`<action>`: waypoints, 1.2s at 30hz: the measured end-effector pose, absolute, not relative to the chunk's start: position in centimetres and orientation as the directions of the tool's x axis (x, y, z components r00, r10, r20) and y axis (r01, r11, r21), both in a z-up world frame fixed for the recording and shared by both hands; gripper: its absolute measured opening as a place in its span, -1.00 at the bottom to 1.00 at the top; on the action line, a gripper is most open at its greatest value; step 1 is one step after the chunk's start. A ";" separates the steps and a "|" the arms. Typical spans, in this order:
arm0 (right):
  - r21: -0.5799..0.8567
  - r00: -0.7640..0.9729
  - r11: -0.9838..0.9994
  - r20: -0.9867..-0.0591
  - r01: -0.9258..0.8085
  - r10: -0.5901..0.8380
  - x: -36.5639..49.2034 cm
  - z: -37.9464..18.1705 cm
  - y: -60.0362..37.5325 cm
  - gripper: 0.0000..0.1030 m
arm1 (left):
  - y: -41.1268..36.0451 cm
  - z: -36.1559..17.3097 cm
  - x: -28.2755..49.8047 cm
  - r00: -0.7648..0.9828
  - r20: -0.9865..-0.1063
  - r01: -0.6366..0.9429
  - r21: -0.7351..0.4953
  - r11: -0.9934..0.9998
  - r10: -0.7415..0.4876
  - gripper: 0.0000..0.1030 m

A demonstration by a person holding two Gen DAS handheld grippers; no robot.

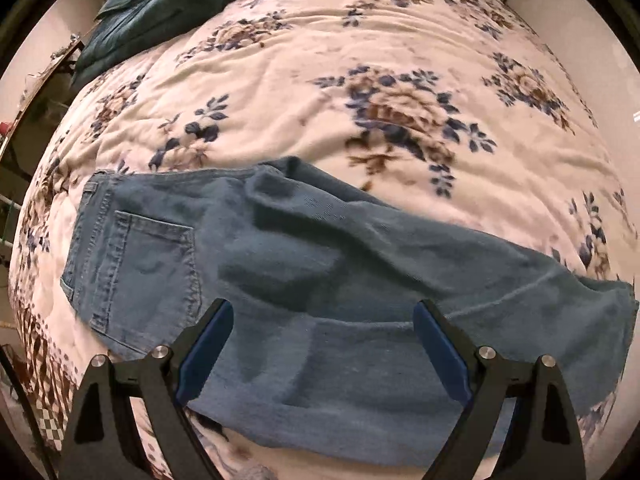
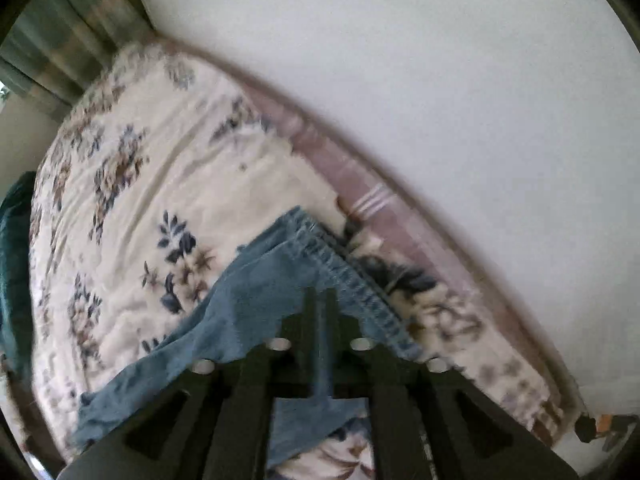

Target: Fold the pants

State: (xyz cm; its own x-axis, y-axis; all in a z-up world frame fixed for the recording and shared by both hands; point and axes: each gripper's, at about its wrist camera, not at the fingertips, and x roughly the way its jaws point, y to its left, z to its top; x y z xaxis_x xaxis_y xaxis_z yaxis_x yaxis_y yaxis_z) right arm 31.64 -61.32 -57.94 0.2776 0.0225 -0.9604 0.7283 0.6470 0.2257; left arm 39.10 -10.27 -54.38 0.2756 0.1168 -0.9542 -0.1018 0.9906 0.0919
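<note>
So far we have the jeans point(image 1: 304, 280) lying folded lengthwise across the flowered blanket point(image 1: 360, 48) on the bed, and the crosswise fold is not yet made. Our left gripper point(image 1: 322, 344) hangs spread wide above the thigh area, holding nothing; our right gripper point(image 2: 320, 300) is nearly pressed together at the hem end point(image 2: 344, 272) — whether it pinches denim we cannot tell. Next we likely carry hem toward waistband point(image 1: 80, 240) — a pale wall point(image 2: 440, 60) runs alongside.
</note>
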 end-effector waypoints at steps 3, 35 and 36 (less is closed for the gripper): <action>0.206 0.229 0.662 -0.972 0.721 0.052 34.7 -60.7 -62.3 0.43 | -11.6 -54.6 39.5 0.284 -0.951 -0.102 0.099 0.990 0.125 0.78; 0.181 0.215 0.891 -0.972 0.416 0.097 39.5 -58.7 -46.0 0.70 | -2.1 -50.0 37.2 0.373 -0.921 -0.188 0.040 0.981 0.109 0.78; 0.233 0.209 0.882 -0.965 0.410 0.158 38.6 -58.8 -43.3 0.70 | 0.0 -49.4 36.8 0.365 -0.923 -0.207 0.049 0.977 0.124 0.78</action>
State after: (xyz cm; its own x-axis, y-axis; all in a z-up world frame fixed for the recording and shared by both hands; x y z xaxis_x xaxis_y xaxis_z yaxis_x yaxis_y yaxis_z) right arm 38.64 -43.25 -58.80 0.2090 0.1577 -0.9651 0.4098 0.8820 0.2328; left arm 36.79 -0.02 -49.35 0.3650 0.1238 -0.9227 -0.2070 0.9771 0.0492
